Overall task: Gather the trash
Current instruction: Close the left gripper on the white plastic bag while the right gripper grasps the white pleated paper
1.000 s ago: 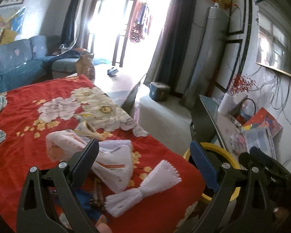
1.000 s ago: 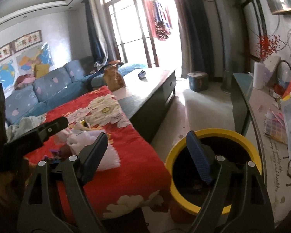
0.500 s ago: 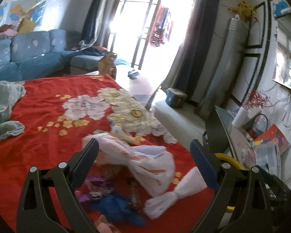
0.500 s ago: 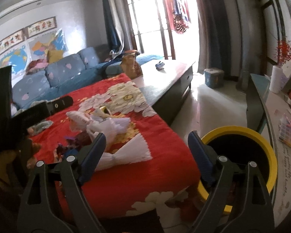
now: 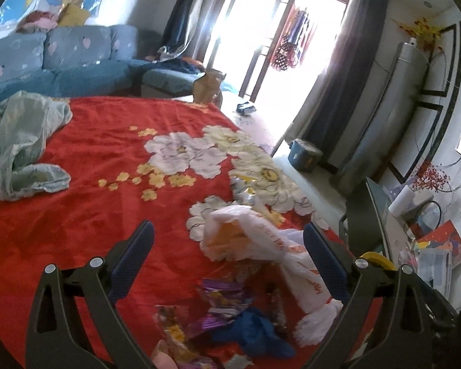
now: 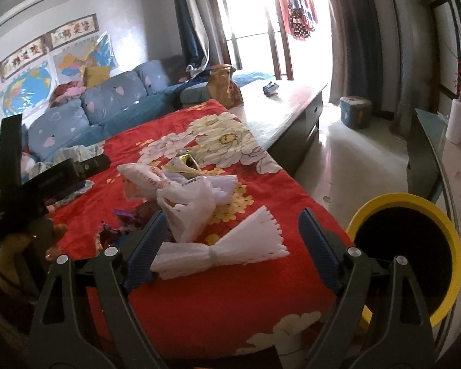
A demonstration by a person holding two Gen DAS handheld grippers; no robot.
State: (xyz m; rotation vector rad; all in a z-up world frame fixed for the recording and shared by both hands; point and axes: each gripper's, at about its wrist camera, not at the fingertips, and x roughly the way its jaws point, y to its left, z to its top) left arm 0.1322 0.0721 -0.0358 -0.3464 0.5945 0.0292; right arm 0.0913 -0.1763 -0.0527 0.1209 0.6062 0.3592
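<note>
Trash lies on a red flowered cloth [image 5: 101,153]: a white plastic bag [image 5: 255,246] [image 6: 184,193], a white foam net sleeve [image 6: 221,252] [image 5: 316,323], purple wrappers [image 5: 224,301], a blue scrap [image 5: 258,332] and a gold wrapper [image 6: 181,163]. My left gripper [image 5: 227,252] is open and empty, above the wrappers and bag. My right gripper [image 6: 230,233] is open and empty, with the foam sleeve between its fingers' line. A yellow-rimmed black bin [image 6: 411,261] stands right of the cloth; its rim shows in the left wrist view [image 5: 375,258].
A pale green cloth [image 5: 18,141] lies at the far left of the red cloth. A blue sofa [image 6: 101,107] is behind. A brown paper bag [image 6: 224,89] stands on the long low table [image 6: 279,110]. A glass side table [image 6: 439,153] with clutter is at right.
Both grippers have swung left, away from the bin and over the red cloth. The trash pile now sits between and below their fingers. Both stay open.
</note>
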